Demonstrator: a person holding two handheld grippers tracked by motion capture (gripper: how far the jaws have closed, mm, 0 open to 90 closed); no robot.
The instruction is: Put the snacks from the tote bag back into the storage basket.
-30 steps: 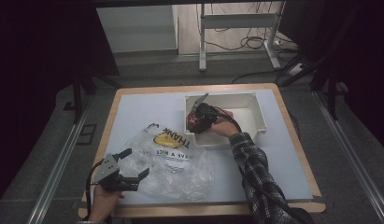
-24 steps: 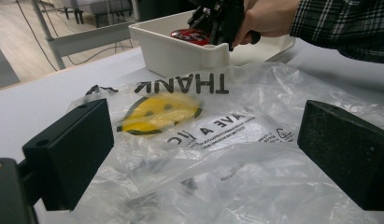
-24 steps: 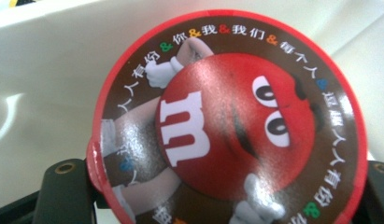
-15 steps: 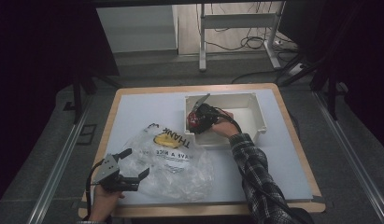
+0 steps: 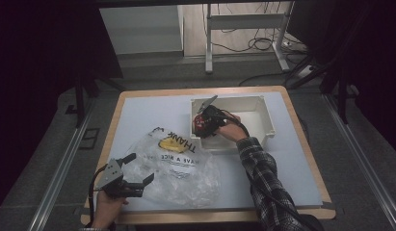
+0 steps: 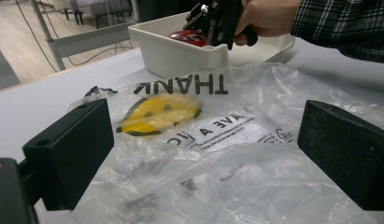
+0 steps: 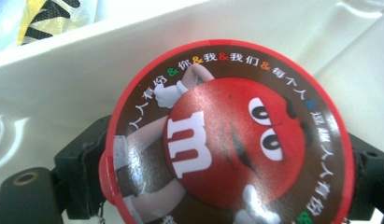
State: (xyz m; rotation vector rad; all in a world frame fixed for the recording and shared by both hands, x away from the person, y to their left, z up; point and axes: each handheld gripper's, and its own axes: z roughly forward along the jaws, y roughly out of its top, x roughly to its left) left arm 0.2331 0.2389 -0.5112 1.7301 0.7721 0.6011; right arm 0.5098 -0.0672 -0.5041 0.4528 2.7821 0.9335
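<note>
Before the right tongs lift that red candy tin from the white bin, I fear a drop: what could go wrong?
The right tongs, their jaws just opening, straddle the round red candy tin; its curved side may slip from flat pads. The white bin's wall stands close and could block a jaw. The slack plastic bag by the open left tongs could snag.
</note>
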